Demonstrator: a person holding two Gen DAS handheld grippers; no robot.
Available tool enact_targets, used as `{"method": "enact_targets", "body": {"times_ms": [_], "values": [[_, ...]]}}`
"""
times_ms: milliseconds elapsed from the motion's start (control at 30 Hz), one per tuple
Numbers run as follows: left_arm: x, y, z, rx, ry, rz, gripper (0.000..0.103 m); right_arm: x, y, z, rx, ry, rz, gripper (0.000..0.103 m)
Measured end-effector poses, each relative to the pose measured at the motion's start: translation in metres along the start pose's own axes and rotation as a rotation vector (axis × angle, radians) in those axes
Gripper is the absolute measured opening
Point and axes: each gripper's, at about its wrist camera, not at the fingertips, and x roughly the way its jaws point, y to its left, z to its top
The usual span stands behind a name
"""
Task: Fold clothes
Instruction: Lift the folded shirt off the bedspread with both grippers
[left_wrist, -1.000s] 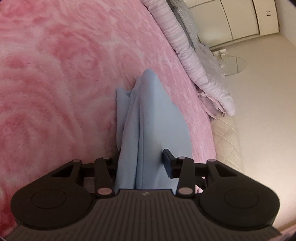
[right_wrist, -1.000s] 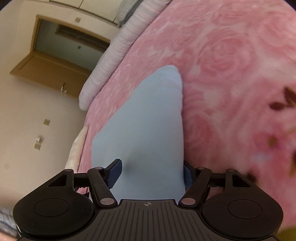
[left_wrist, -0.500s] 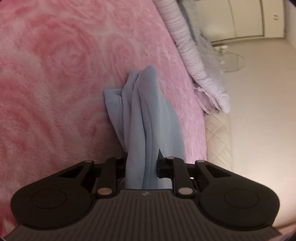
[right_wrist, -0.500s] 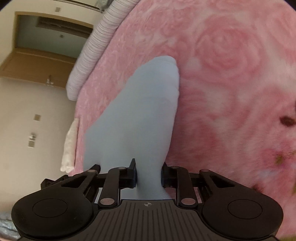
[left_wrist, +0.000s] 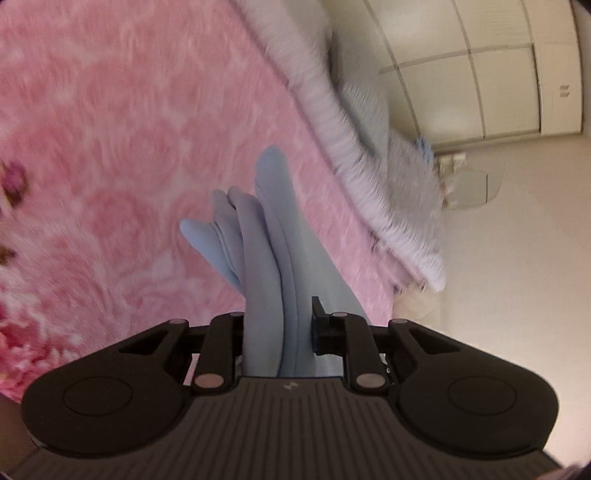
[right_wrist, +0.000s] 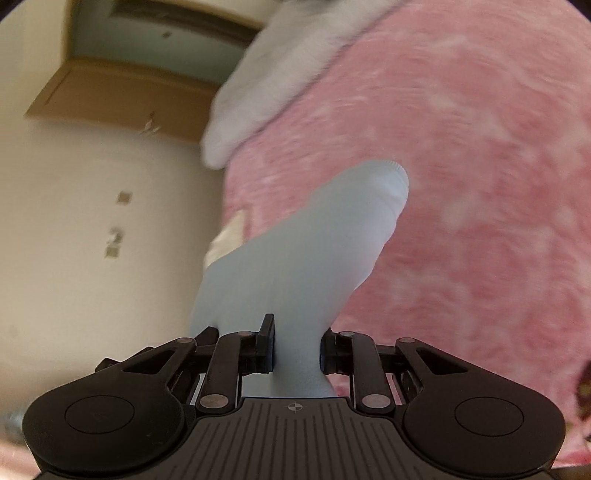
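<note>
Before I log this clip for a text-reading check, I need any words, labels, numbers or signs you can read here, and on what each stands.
No readable words or numbers in either view.
Small pale emblem, not lettering, on the left gripper's ribbed black body.
Small crosshair mark, not lettering, on the right gripper's body.
Light blue garment, pink rose-patterned blanket: no label shows.
Dark marks on the cream cabinet door: too small to read.

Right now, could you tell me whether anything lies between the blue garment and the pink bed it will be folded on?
Nothing visible does: both grippers pinch the garment above bare blanket.
</note>
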Motion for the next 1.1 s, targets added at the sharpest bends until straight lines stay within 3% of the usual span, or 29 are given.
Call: {"method": "enact_targets", "body": {"times_ms": [133,300,600,700,900,1100], "values": [[-0.045,0.007,0.020,-0.036,-0.080,-0.008,0.017,0.031,0.046,0.006,-0.081,0.049,0.027,0.020],[-0.100,0.040,0.065,-0.054,-0.132,-0.005,0.017,0.100,0.094,-0.002,-0.122,0.084,0.044,0.020],[-0.232,0.134,0.210,-0.019,-0.104,0.006,0.017,0.268,0.196,-0.046,-0.061,0.056,0.049,0.020],[-0.263,0.164,0.267,0.001,-0.059,0.019,0.017,0.322,0.230,-0.059,-0.044,0.033,0.039,0.020],[-0.287,0.207,0.365,0.047,-0.002,0.045,0.017,0.420,0.268,-0.063,0.011,-0.006,0.014,0.020],[-0.285,0.236,0.456,0.095,-0.031,0.003,0.017,0.502,0.296,-0.024,-0.047,-0.052,0.006,0.020]]}}
